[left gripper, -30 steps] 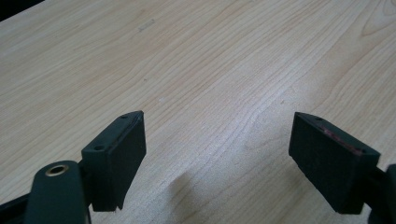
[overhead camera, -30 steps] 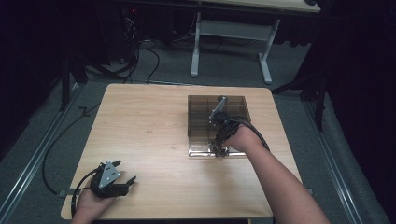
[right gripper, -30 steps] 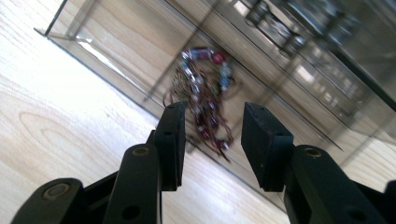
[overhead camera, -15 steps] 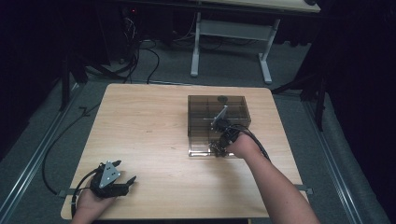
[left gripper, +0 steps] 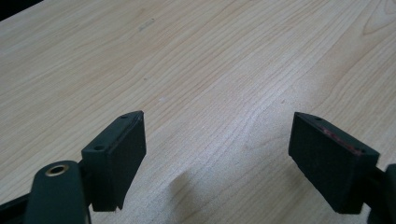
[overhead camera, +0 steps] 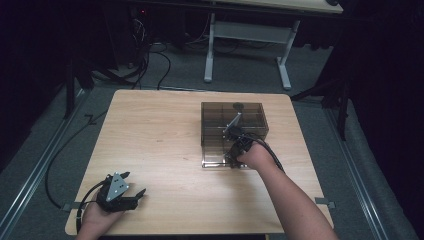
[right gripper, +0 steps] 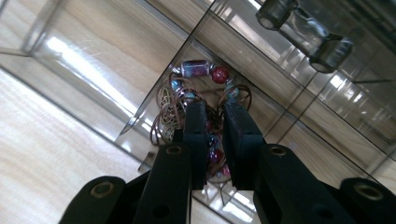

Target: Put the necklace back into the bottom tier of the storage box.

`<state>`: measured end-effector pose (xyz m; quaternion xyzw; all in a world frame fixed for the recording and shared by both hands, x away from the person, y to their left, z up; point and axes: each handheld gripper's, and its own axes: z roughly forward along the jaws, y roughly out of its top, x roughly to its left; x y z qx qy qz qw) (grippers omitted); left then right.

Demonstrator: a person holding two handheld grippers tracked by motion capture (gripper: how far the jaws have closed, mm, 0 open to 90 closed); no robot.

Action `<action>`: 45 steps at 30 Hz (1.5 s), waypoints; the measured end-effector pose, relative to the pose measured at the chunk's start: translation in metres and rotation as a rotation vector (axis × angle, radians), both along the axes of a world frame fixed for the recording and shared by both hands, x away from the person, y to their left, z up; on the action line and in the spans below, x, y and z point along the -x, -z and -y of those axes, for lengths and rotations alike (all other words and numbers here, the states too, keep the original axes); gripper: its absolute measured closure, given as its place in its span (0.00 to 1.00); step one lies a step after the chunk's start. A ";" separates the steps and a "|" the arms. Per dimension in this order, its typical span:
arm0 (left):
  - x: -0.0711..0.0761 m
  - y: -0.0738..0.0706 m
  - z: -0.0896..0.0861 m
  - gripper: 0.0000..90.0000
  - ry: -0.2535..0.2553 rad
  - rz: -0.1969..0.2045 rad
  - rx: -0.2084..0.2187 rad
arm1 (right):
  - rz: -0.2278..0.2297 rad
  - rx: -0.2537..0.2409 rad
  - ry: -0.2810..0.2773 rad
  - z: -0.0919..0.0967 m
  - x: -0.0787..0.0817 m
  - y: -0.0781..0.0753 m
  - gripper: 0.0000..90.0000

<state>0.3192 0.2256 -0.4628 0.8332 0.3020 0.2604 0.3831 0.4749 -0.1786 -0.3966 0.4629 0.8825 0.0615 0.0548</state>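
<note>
No words or labels can be read on anything here.

A light wooden table [overhead camera: 165, 145] stands on a grey floor. Near the right edge of the tabletop sits a smoky see-through box [overhead camera: 232, 131] with many small compartments. Its lid stands open at the far side.

The right gripper [overhead camera: 235, 152] reaches into the box near its front edge. In the right gripper view, its two black jaws are nearly shut, with a small gap between them. They pinch a tangle of thin brown wire and beads [right gripper: 196, 100]. It may be a bracelet, but the jaws hide its middle, so it is hard to be sure. A purple tube bead and a round red bead show above the jaw tips. The tangle lies in a corner of one compartment, against the clear walls. From the high view, the hand covers that spot, so which compartment it is cannot be told.

The left gripper [overhead camera: 131, 192] rests at the front left corner of the tabletop, held by a hand [overhead camera: 97, 217]. Its jaws are spread wide apart with bare wood between them.
</note>
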 end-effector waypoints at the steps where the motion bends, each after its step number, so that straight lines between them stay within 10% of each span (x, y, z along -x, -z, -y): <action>1: 0.000 0.000 0.000 0.22 0.000 0.000 -0.001 | 0.005 -0.006 -0.003 0.001 0.000 -0.001 0.89; 21: 0.000 0.000 0.000 0.22 0.000 -0.001 0.002 | -0.033 0.005 -0.074 -0.017 0.005 0.004 0.96; 31: 0.000 0.000 0.000 0.22 -0.001 0.000 0.000 | -0.002 -0.036 -0.036 -0.007 0.007 -0.024 0.92; 45: 0.000 0.000 0.000 0.21 0.003 0.001 0.004 | -0.021 -0.059 0.005 0.002 0.016 -0.021 0.89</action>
